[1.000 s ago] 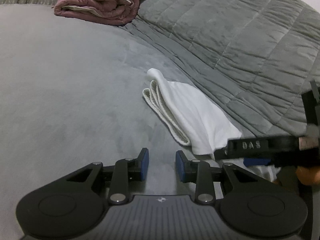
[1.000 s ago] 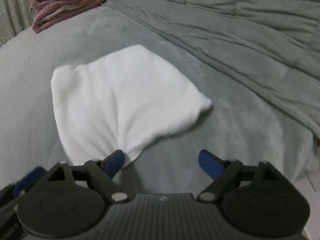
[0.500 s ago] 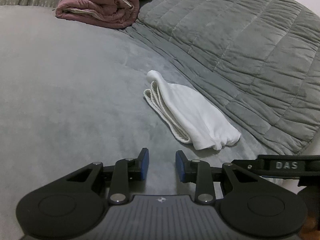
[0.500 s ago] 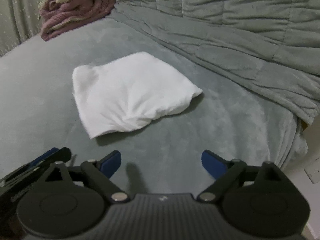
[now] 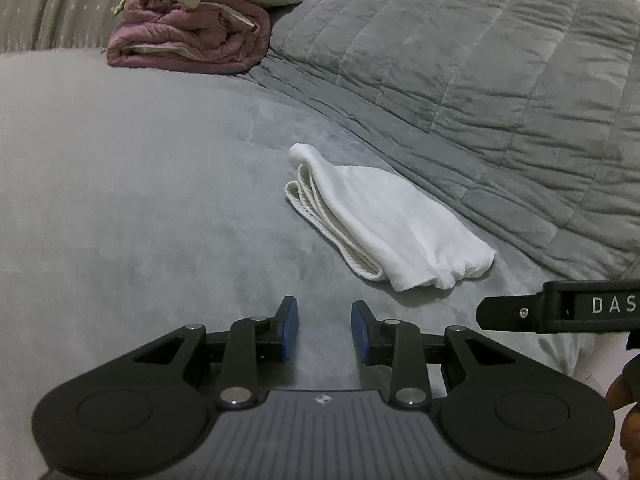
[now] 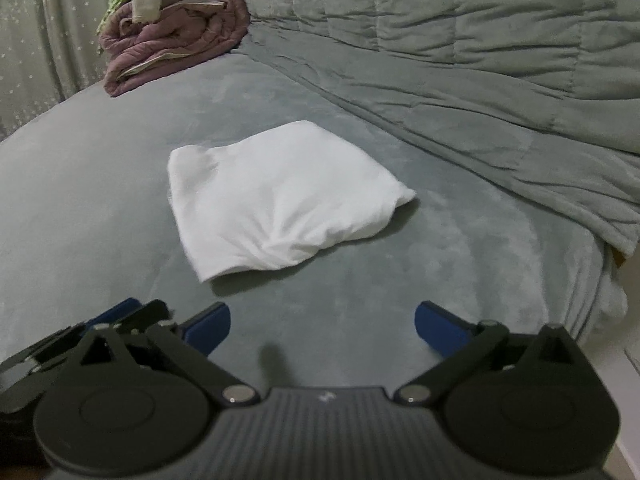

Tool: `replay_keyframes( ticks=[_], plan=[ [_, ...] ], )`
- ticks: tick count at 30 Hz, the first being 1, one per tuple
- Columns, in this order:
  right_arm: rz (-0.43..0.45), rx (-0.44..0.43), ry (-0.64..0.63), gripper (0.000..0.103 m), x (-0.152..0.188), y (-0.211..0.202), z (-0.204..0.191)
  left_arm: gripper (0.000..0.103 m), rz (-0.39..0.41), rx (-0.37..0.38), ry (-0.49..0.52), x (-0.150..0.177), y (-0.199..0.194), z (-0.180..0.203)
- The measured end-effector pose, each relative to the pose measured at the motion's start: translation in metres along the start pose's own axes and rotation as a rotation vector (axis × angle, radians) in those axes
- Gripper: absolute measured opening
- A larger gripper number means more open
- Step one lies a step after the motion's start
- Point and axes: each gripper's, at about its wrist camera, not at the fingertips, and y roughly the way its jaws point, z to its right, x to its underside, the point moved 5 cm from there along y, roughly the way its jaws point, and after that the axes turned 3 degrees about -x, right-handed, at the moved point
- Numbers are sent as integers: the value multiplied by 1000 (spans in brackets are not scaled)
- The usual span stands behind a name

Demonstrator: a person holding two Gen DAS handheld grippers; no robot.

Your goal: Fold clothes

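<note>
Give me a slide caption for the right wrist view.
Open right gripper hovering before a folded white cloth garment on the grey bed.

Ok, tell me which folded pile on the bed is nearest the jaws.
The white garment, lying flat by itself just ahead of both grippers. The purple bundle sits far back at the head of the bed, stacked under other items.

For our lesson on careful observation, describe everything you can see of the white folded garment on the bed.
The white folded garment is soft knit cloth, plain white, folded into a compact, roughly rectangular bundle. From the left wrist view its stacked layers show ribbed edges along one side, with one corner peaking up. It lies flat on the smooth grey bed cover, near the quilted grey blanket. Only the cover touches it; both hand-held grippers are clear of it.
</note>
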Motion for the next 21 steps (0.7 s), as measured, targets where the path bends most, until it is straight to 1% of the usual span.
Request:
replay_keyframes(
  ticks=[4,6,10,13,16,17,18,19,21],
  plan=[
    [-16,13,-24,103,1,3,-4,33,5,-23,34,1,0,5],
    [-19,21,-24,103,1,3,-5,37,6,-24,49,2,1,8],
    [-22,19,-15,103,2,4,-3,42,6,-37,84,3,0,14],
    [-28,30,-10,103,3,6,0,50,0,-40,118,3,1,19],
    [-26,32,-3,103,3,6,1,69,-16,-52,163,1,0,26],
    [-26,30,-1,103,3,7,1,85,-22,-75,181,0,-1,29],
    [-26,28,1,103,3,7,1,99,-24,-101,185,-2,-2,29],
    [-25,27,3,103,3,7,2,101,-20,-122,178,-5,-5,28],
    [-18,24,10,103,2,6,3,101,-15,-126,155,-9,-10,26]
  ],
)
